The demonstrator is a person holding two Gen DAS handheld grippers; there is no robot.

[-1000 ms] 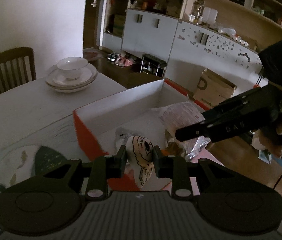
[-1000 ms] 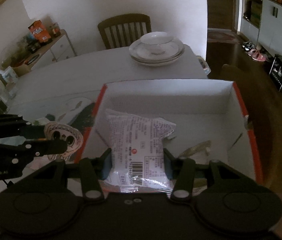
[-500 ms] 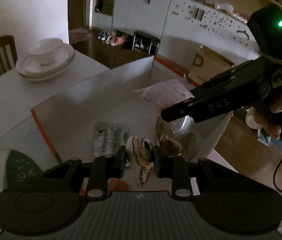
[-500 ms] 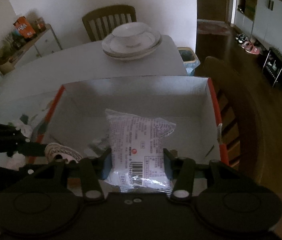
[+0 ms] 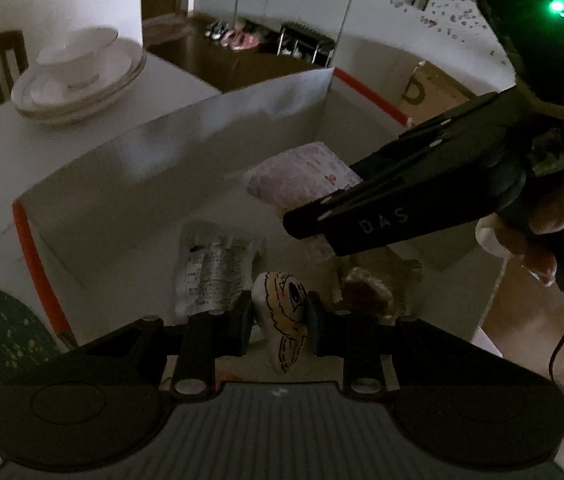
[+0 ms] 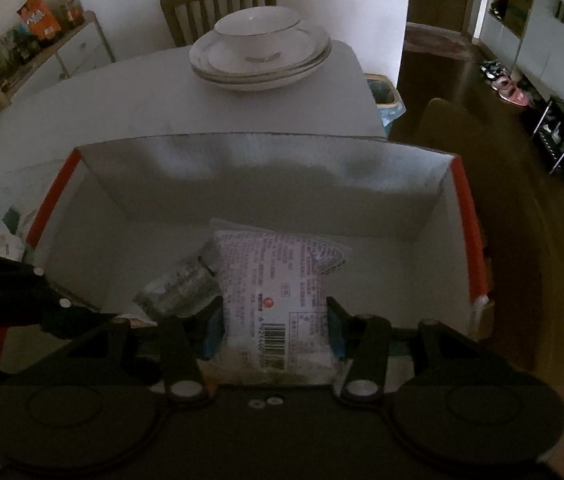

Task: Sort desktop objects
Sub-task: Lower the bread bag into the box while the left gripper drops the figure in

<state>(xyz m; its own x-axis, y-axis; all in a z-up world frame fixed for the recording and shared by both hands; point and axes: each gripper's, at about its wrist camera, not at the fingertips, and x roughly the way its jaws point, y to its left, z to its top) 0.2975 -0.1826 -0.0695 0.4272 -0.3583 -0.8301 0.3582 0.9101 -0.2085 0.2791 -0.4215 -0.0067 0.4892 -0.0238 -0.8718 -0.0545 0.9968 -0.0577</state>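
My left gripper (image 5: pixel 280 316) is shut on a small white soft toy with a drawn cartoon face (image 5: pixel 282 312), held over the inside of a white cardboard box with orange edges (image 5: pixel 186 152). My right gripper (image 6: pixel 274 328) is shut on a white printed snack packet with a barcode (image 6: pixel 274 280), also over the box (image 6: pixel 266 168). In the left wrist view the right gripper (image 5: pixel 306 220) reaches in from the right with the packet (image 5: pixel 302 176). A clear silvery packet (image 5: pixel 210 268) and a brownish wrapped item (image 5: pixel 366 288) lie on the box floor.
A bowl on stacked plates (image 6: pixel 260 52) stands at the table's far end, with a wooden chair (image 6: pixel 218 4) behind it. A patterned green cloth (image 5: pixel 10 332) lies left of the box. A sideboard with boxes (image 6: pixel 42 32) is at the left; dark wood floor (image 6: pixel 502 184) lies to the right.
Both grippers have moved forward and down over the box with their loads. The box now fills more of each view and the silvery packet on its floor has come into sight.
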